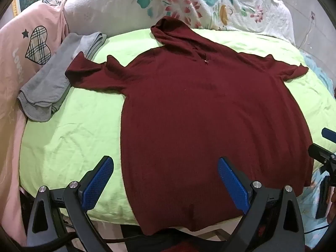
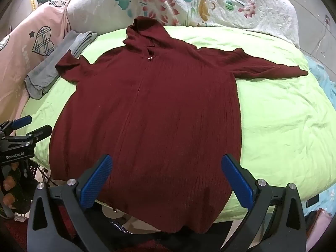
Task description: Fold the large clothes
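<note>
Both tools — left tool [image 1: 166, 180], right tool [image 2: 167, 180] — spread; hoodie [image 1: 205, 113] lies lengthwise, hood pointing away.

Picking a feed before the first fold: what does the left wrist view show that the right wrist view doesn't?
Only left wrist: the open left tongs up close, and the right tongs at the frame's right edge.

Only right wrist: the open right tongs, the whole right sleeve, and the zipper line.

Both: the dark red knitted hooded sweater spread flat on the light green bedsheet, beside folded grey cloth.
</note>
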`<state>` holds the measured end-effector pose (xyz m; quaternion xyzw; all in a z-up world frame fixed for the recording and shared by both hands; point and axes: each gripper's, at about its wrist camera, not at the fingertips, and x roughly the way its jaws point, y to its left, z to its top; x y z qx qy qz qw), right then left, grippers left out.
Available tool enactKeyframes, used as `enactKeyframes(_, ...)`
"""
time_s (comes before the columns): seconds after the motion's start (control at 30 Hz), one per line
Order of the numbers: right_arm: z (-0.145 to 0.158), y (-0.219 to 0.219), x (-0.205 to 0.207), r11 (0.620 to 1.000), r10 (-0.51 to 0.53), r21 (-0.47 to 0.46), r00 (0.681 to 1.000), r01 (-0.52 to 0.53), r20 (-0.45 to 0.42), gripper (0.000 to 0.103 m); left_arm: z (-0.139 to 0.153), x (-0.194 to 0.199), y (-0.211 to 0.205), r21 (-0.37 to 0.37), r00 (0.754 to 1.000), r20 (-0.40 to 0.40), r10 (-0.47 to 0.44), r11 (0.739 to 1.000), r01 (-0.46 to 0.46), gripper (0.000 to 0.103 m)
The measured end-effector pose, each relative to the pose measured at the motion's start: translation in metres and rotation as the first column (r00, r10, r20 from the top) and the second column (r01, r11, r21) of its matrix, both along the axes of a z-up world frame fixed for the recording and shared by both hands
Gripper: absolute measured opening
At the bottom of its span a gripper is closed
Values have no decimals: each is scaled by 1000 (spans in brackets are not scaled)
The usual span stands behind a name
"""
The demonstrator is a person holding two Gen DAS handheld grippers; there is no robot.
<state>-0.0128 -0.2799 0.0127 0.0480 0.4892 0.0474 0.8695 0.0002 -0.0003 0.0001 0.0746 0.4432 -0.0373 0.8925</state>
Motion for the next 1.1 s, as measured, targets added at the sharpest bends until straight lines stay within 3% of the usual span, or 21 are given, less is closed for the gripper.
enactKeyframes(0.37, -1, 0, 0, 1000, 1, 16, 1000, -1, 1, 103, 3, 0, -4, -4, 1000, 7, -17, 1000, 17, 100)
enactKeyframes(0.73, -1, -1, -2, 1000, 1, 20, 1000, -1, 4, 103, 6, -5, -3, -55, 999, 20, -26, 998, 27, 100)
enactKeyframes(1.1, -1, 0, -2, 1000, -2, 19, 1000, 2, 2, 103, 4, -6, -6, -16, 1000, -2, -23, 1000, 23, 100)
